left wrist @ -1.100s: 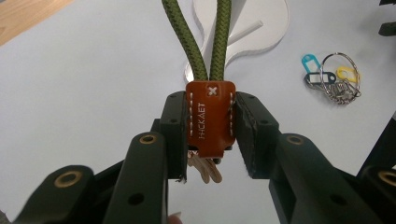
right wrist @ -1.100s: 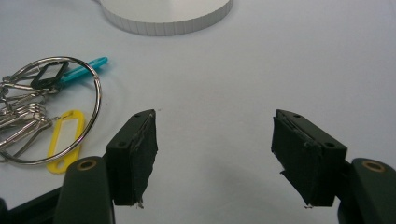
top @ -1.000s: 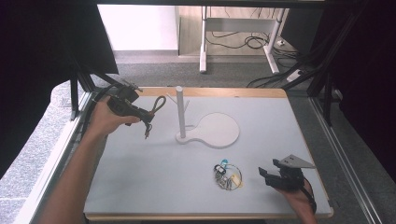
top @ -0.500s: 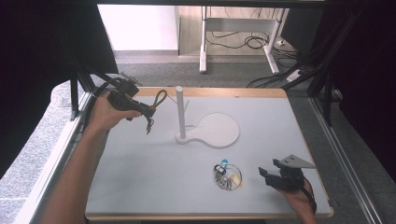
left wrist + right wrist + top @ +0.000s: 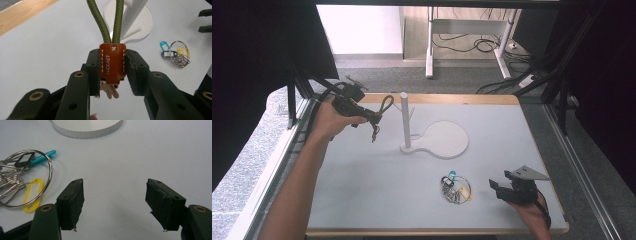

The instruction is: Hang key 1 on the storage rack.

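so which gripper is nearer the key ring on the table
Right. The right gripper rests just beside the key ring, jaws open. The left gripper is across the table by the post, holding a lanyard.

Green cord loop [image 5: 110, 20] cut off at twelve o'clock in the left gripper view; keys [image 5: 108, 90] beneath the orange leather tab [image 5: 112, 62] mostly hidden behind it; white stand [image 5: 130, 22] cropped at twelve; key ring [image 5: 25, 180] cut off at nine o'clock in the right gripper view; tag lettering too small to read.
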The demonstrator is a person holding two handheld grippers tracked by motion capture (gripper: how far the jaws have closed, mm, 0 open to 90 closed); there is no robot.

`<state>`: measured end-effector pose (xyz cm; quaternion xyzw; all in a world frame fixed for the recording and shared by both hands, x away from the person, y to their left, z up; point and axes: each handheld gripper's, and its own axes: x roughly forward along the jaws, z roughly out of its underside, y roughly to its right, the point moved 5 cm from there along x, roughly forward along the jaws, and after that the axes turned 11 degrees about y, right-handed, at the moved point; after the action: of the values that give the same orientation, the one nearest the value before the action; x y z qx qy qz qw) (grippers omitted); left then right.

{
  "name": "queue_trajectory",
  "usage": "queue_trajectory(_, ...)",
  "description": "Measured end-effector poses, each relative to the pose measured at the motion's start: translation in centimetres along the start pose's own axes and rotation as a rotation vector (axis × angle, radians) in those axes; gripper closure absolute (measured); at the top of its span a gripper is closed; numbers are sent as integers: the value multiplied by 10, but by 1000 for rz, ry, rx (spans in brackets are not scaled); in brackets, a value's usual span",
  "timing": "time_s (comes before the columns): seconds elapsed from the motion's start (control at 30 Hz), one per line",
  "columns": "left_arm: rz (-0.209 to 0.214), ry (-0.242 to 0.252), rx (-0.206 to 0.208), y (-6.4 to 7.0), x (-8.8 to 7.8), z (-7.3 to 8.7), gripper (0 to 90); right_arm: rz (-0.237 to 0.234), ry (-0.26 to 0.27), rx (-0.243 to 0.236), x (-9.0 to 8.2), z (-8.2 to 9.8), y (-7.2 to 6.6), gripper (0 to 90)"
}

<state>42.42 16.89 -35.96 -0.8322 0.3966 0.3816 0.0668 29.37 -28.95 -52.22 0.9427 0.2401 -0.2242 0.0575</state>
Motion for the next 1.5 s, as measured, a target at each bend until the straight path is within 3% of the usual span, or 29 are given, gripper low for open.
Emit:
queue_trajectory(0.57, 34, -39, 17, 10, 29, 2, 665, 1, -4, -1, 0, 1, 1, 313)
queue_trajectory(1.0, 29, -64, 25, 13, 45, 11, 663, -3, -3, -1, 0, 1, 0, 311)
queue_trajectory(1.27, 34, -68, 27, 17, 48, 13, 638, -3, -6, 1, 0, 1, 1, 310)
queue_trajectory(1.37, 4, -69, 46, 19, 47, 15, 609, -2, -7, 1, 0, 1, 2, 310)
queue_trajectory(1.5, -9, -26, 61, 27, 41, 19, 591, -1, -9, -1, 0, 2, 2, 309)
